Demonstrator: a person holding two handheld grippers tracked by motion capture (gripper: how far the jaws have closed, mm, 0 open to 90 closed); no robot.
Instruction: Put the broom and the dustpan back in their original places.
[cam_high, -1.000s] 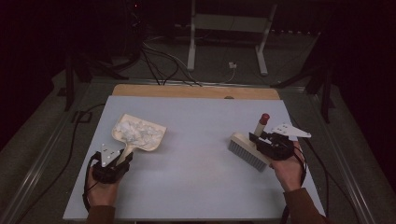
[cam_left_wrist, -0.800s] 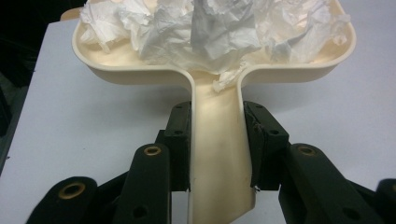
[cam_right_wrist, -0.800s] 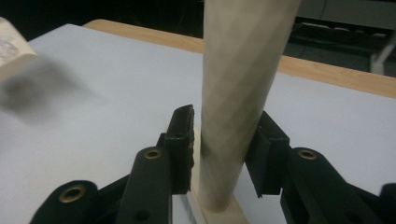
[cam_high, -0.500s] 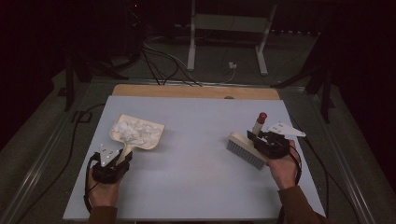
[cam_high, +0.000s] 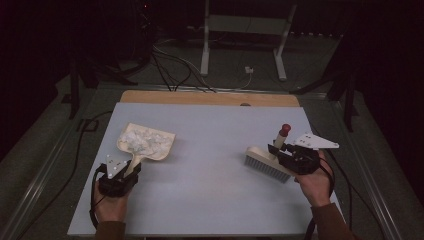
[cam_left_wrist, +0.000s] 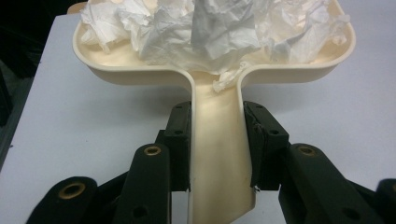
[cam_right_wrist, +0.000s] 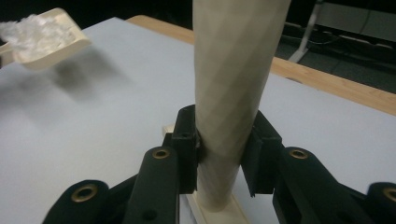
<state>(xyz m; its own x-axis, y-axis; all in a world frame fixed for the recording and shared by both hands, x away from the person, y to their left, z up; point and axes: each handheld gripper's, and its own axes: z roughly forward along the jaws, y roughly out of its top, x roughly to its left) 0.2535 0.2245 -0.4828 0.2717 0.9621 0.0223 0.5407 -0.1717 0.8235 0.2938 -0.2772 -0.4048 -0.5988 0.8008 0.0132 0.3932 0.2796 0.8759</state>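
Observation:
A cream dustpan (cam_high: 159, 144) lies flat on the left of the table, heaped with crumpled white paper (cam_high: 139, 140). My left gripper (cam_high: 131, 169) is shut on its handle. In the left gripper view the pads (cam_left_wrist: 180, 133) press both sides of the dustpan handle (cam_left_wrist: 217, 154), with the paper (cam_left_wrist: 201, 28) piled in the pan beyond. On the right, a cream brush (cam_high: 265, 162) rests bristles-down, its handle with a red tip (cam_high: 285, 128) sticking up. My right gripper (cam_high: 277, 150) is shut on that brush handle (cam_right_wrist: 233, 70), low near the brush head; the right gripper (cam_right_wrist: 223, 126) squeezes it from both sides.
The grey tabletop (cam_high: 215, 200) has a wooden strip (cam_high: 200, 97) along its far edge. Cables (cam_high: 170, 65) and a metal stand (cam_high: 240, 30) sit on the dark floor behind. The dustpan (cam_right_wrist: 46, 37) appears far off in the right gripper view.

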